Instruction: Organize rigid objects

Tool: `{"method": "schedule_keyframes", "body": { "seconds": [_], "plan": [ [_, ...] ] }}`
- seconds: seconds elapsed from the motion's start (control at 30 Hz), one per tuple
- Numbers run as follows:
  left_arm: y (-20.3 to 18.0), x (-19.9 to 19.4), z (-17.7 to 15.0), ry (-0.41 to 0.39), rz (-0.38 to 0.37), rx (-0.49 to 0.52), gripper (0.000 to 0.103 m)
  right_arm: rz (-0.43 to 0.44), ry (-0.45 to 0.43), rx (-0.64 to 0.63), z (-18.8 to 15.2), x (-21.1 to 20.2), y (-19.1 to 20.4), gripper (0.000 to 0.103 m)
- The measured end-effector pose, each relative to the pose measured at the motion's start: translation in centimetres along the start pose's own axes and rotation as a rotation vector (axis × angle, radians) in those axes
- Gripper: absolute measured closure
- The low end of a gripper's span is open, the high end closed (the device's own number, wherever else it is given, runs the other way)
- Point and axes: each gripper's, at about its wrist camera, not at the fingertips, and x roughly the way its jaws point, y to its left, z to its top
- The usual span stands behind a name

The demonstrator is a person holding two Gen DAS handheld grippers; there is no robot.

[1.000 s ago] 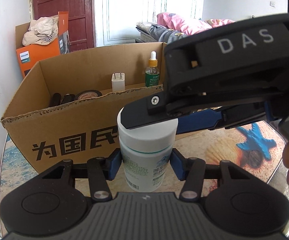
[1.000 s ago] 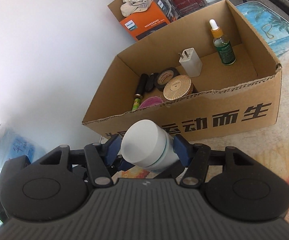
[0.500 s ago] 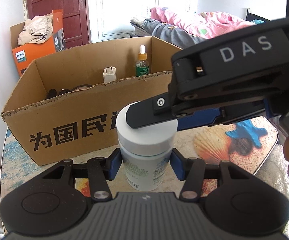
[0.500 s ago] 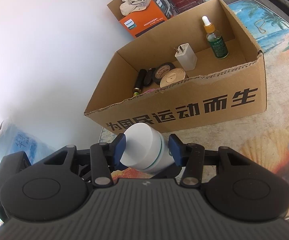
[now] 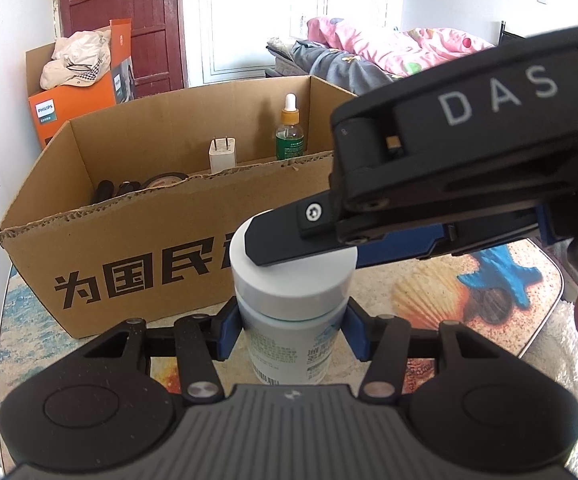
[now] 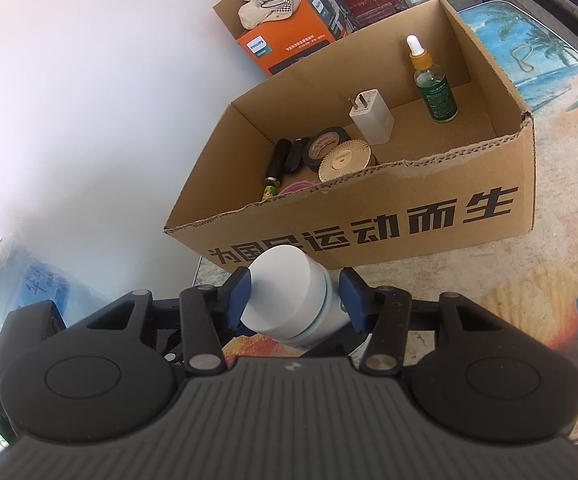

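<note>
Our left gripper (image 5: 291,332) pinches the white bottle (image 5: 289,292) by its sides, low down, with a blue pad on each side. We hold it low so the top stays free. The bottle is upright and outside the box (image 5: 129,248), just in front of its near wall, over the table (image 5: 409,292). We cannot tell if it stands on the table or hangs a bit above it.

Our right gripper (image 6: 297,296) comes in from the side, and its two fingers sit around the cap (image 6: 281,284). One pad touches the cap. The other looks a little way off, so we cannot tell if it is squeezing. We think two grippers are on one bottle so that one keeps it from turning while the other works on the cap, or takes the bottle over.

The box is open on top, so things can go in from above. A plug (image 6: 371,116) and a dropper (image 6: 435,92) stand inside. We think the bottle goes in there too.
</note>
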Motion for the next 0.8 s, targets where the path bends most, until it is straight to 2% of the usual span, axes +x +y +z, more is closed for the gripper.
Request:
{"method": "schedule_keyframes", "body": {
  "seconds": [0.37,0.8],
  "plan": [
    [0.2,-1.0,0.3,-0.001,0.004,-0.024,0.049,-0.005,-0.003,-0.021,0.0,-0.6,0.8,0.055],
    [-0.3,-3.0,0.5,-0.040,0.029,-0.029,0.049,0.015,-0.030,-0.060,-0.2,-2.4,2.3,0.055]
  ]
}}
